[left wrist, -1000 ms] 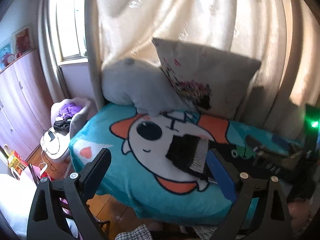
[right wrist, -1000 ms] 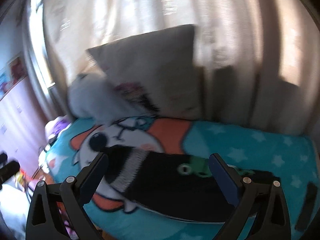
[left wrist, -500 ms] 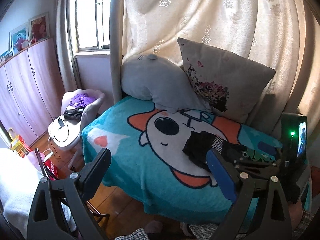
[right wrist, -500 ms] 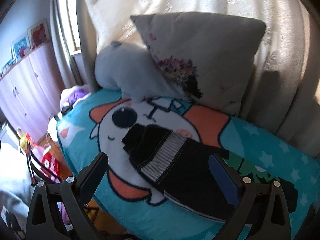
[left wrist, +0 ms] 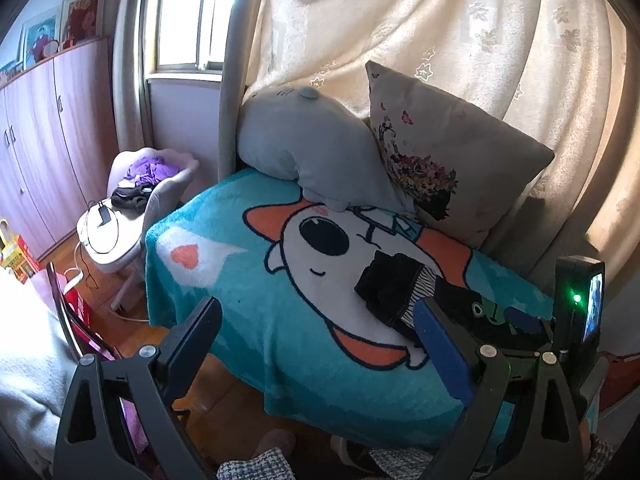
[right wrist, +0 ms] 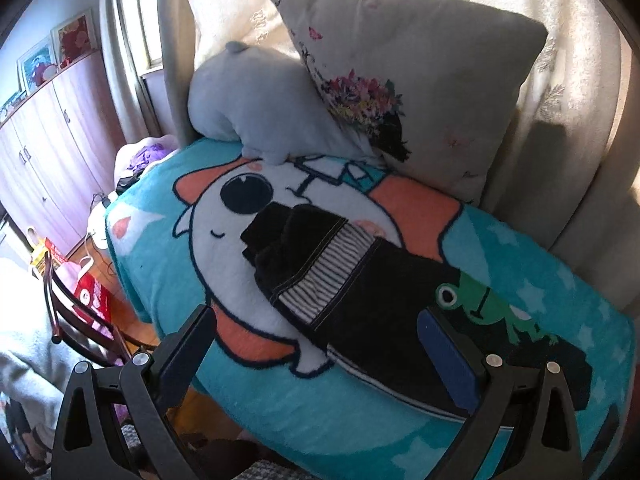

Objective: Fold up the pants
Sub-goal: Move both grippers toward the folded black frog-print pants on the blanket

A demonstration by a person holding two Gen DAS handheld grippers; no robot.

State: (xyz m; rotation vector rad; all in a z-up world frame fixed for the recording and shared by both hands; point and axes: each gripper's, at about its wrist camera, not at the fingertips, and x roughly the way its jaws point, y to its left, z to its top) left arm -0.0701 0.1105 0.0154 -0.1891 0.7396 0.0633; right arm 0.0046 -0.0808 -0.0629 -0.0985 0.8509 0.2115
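Dark pants (right wrist: 360, 296) with a striped inner cuff and a green frog patch lie on the teal cartoon blanket (right wrist: 160, 264), one end bunched to the left. They also show in the left wrist view (left wrist: 394, 284). My right gripper (right wrist: 316, 340) is open and empty, held above the bed's front edge near the pants. My left gripper (left wrist: 316, 328) is open and empty, farther back and to the left, over the blanket (left wrist: 240, 280). The right gripper's body with a small screen (left wrist: 580, 304) shows at the right of the left wrist view.
A grey plush pillow (left wrist: 308, 148) and a floral cushion (left wrist: 448, 160) lean against the curtain at the back of the bed. A chair with clothes (left wrist: 136, 184) and a wooden wardrobe (left wrist: 36, 140) stand to the left. Wooden floor lies below the bed edge.
Both grippers have pulled back and away from the bed, so more of the room shows. The pants lie still on the blanket. Both grippers stay open.
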